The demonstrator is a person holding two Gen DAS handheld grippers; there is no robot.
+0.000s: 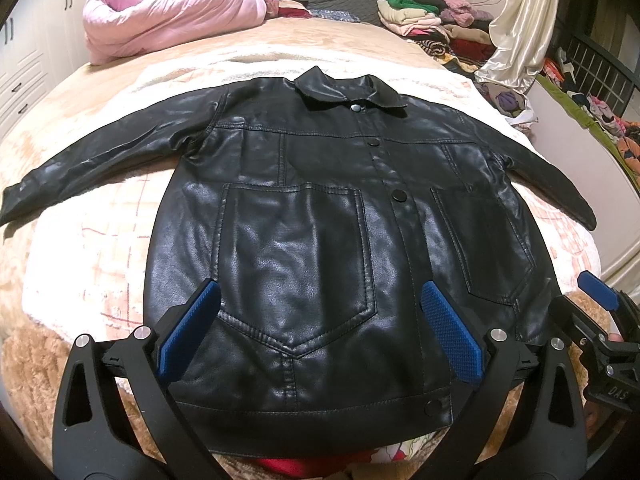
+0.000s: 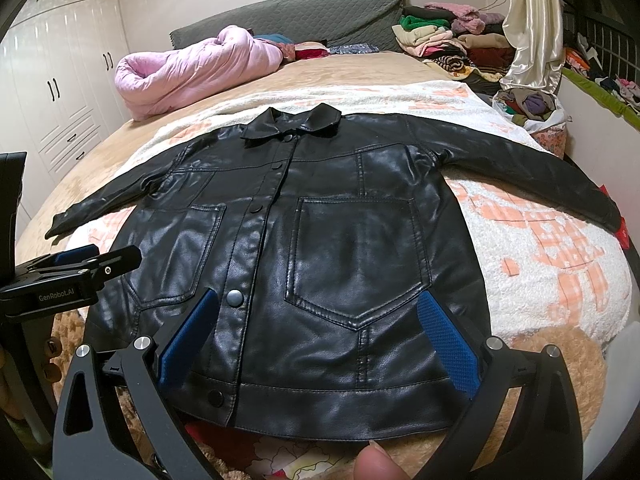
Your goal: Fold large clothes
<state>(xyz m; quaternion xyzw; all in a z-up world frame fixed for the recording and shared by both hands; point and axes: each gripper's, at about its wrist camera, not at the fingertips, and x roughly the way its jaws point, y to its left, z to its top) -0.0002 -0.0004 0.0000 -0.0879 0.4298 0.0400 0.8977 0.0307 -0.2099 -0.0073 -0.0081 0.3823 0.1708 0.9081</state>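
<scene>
A bed (image 2: pixel 360 76) with grey headboard (image 2: pixel 304 16) stands beside white wardrobes (image 2: pixel 60 80) and a cream curtain (image 2: pixel 532 28).

Black jacket (image 2: pixel 320 248) laid flat, front up, on the bed

The right gripper (image 2: pixel 318 334) hangs over the jacket's lower hem with its blue pads (image 2: pixel 448 344) spread wide, gripping nothing; the left gripper (image 2: pixel 76 264) enters from the left edge beside the hem corner. Both sleeves lie stretched outward on the white-and-orange blanket (image 2: pixel 540 248). A pink quilt (image 2: pixel 192 72) and a stack of clothes (image 2: pixel 448 40) sit by the grey headboard (image 2: pixel 320 20)
</scene>
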